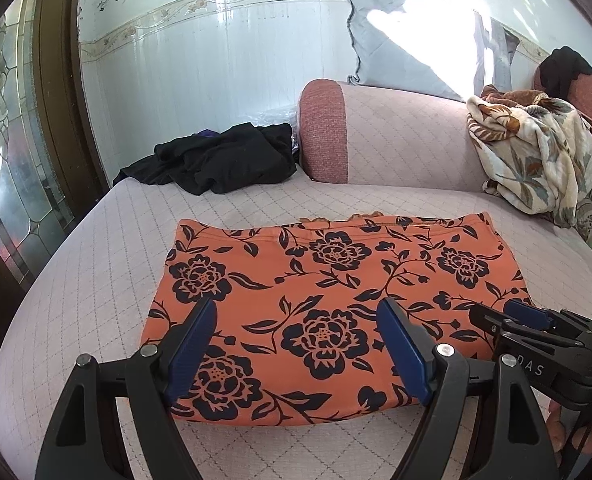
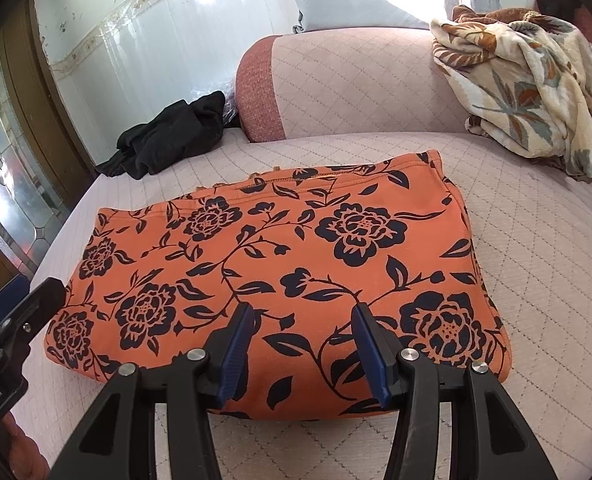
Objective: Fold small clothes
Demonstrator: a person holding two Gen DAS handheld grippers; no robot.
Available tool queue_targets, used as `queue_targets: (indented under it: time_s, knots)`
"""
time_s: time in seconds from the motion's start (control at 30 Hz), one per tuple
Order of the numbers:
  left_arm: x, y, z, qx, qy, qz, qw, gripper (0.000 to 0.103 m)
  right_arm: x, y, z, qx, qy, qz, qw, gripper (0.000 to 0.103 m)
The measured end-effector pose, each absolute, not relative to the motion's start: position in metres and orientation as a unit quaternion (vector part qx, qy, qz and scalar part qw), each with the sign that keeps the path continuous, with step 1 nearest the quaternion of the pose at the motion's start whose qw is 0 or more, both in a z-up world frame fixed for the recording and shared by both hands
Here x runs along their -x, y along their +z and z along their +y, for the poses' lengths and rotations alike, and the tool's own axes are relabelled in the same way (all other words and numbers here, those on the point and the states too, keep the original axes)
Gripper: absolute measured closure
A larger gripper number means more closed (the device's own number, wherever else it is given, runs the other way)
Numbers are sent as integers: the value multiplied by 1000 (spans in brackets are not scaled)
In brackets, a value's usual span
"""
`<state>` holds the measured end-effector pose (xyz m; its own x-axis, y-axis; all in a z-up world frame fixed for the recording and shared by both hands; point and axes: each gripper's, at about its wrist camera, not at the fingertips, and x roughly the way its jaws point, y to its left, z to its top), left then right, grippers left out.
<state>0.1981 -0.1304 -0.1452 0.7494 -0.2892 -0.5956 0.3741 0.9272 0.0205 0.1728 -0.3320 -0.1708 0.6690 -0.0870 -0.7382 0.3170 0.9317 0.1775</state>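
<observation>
Two grippers hover over the near hem of the orange knit garment with dark navy flower print [image 1: 328,292], which lies flat, already doubled into a broad rectangle, on the pale quilted sofa seat [image 1: 107,240]; its long axis runs 9 to 3 o'clock across both views; the left gripper [image 1: 298,346] stands with jaws spread wide, nothing between the pads, above the 9 o'clock half; the right gripper [image 2: 302,346] is partly spread, also pinching nothing, above the 3 o'clock half; each hand looks equally near its own corner, so the next fold likely carries one short end across toward the other.
</observation>
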Motion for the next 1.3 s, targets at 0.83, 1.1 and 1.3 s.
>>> queue_targets:
  time_s: [0.83, 1.1, 1.3]
  knots:
    - [-204, -158, -131, -82, -163, 319, 930, 21, -171, -161, -325, -85, -164, 396, 900, 48]
    - [-203, -162, -138, -94, -164, 319, 929, 21, -166, -150, -323, -46, -189, 384, 903, 48]
    - [-206, -164, -134, -90, -156, 320, 930, 21, -160, -139, -316, -23, -194, 364, 911, 46]
